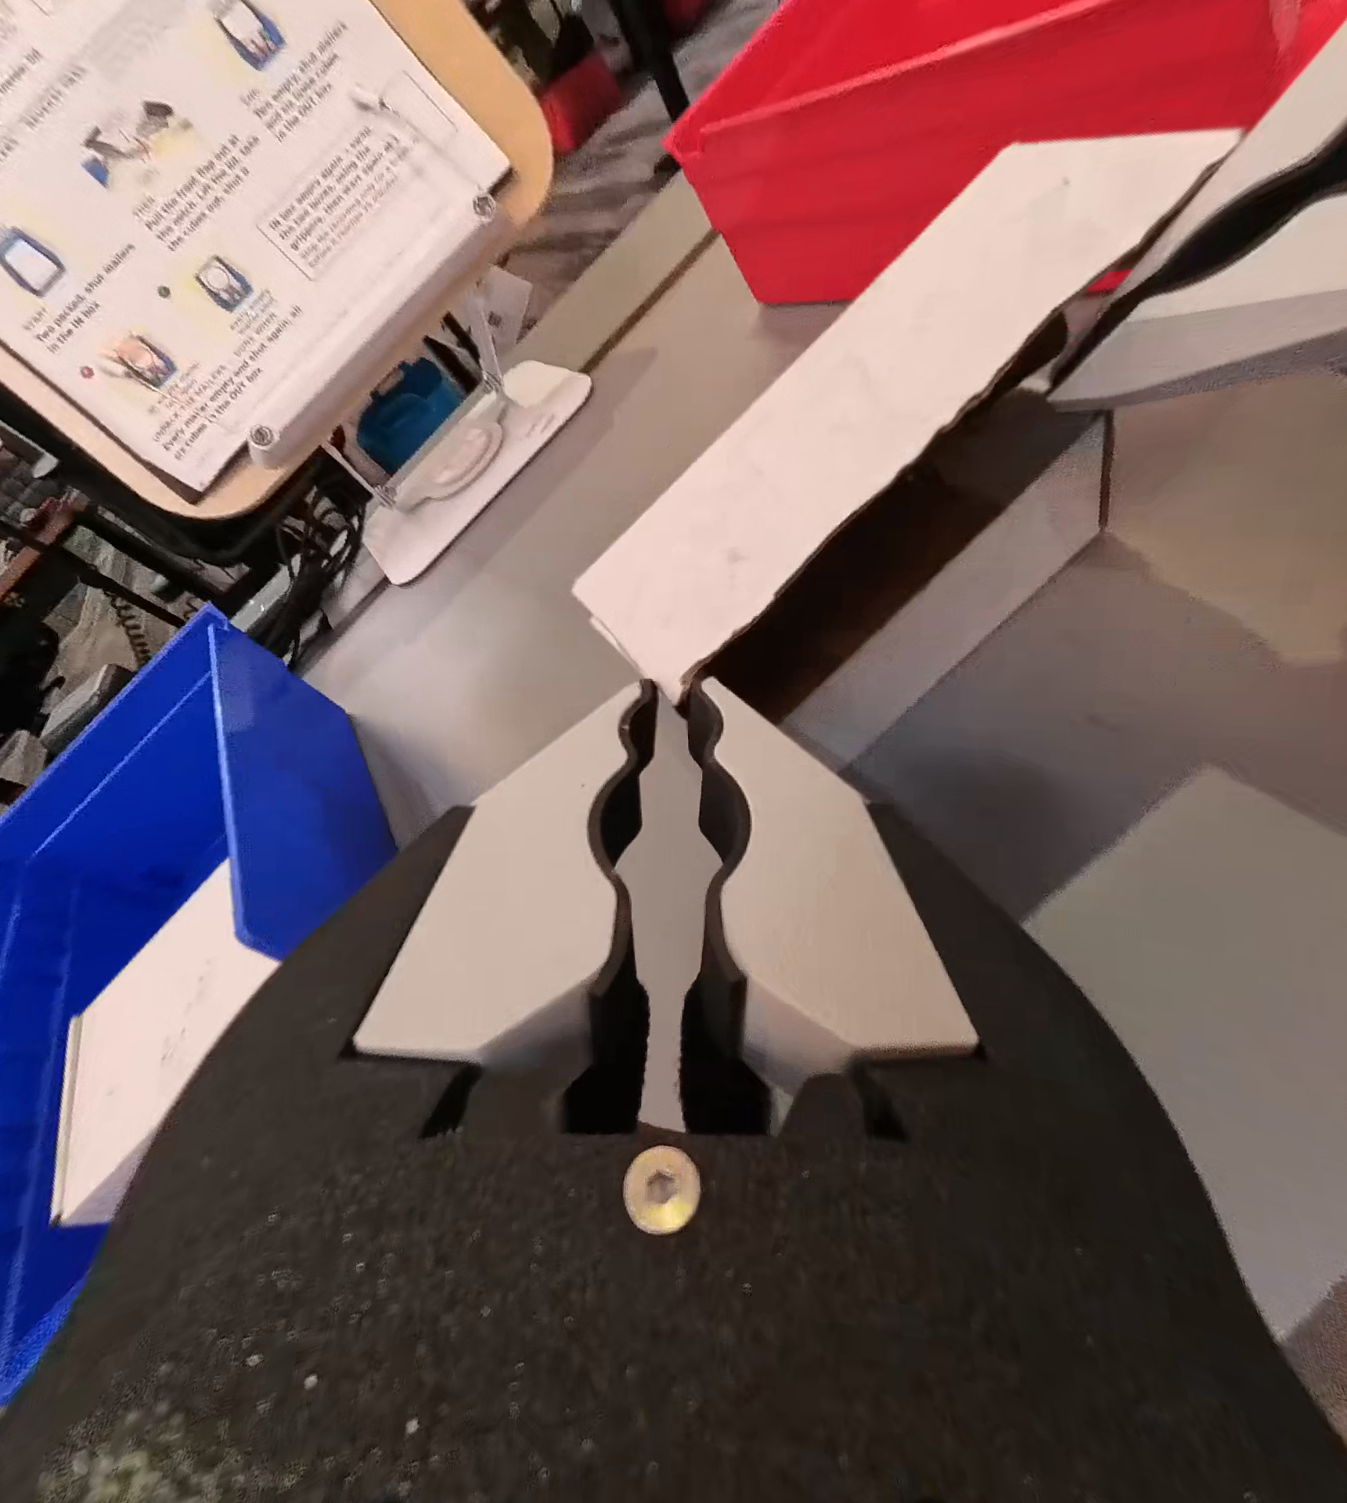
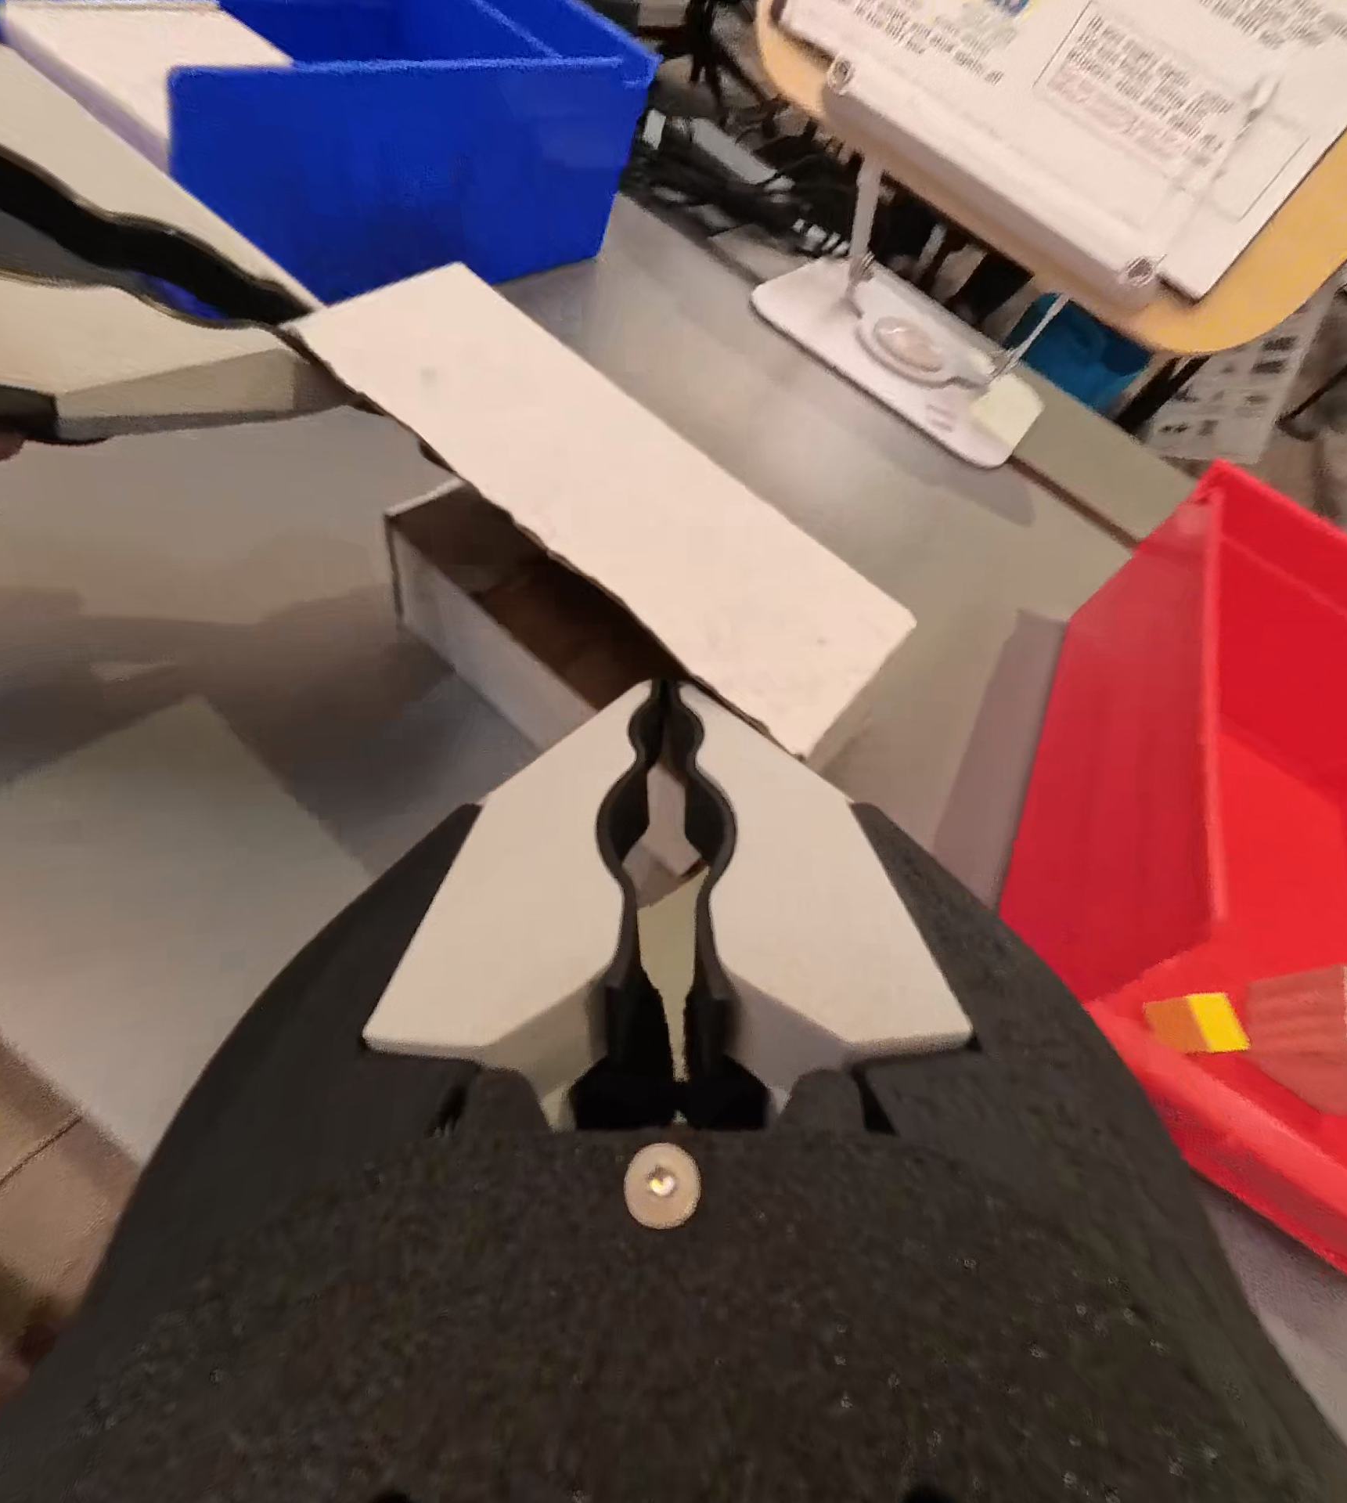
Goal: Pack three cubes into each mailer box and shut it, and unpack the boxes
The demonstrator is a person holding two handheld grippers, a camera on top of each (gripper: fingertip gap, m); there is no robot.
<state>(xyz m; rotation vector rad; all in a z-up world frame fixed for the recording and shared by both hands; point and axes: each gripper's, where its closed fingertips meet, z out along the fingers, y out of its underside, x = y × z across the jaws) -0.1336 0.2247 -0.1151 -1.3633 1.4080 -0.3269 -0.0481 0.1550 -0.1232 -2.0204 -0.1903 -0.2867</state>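
Grey table [image 2: 735,390], cubes [image 2: 1296,1033] in red bin [image 2: 1223,732]

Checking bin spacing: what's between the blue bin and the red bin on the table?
The open mailer box, its lid pinched by the left gripper and right gripper. The right wrist view shows it best, with blue bin and red bin.

Two bins (one blue [image 2: 410,154], one red [image 2: 1239,773]), two mailer boxes [image 2: 613,520], several cubes [image 2: 1304,1033].
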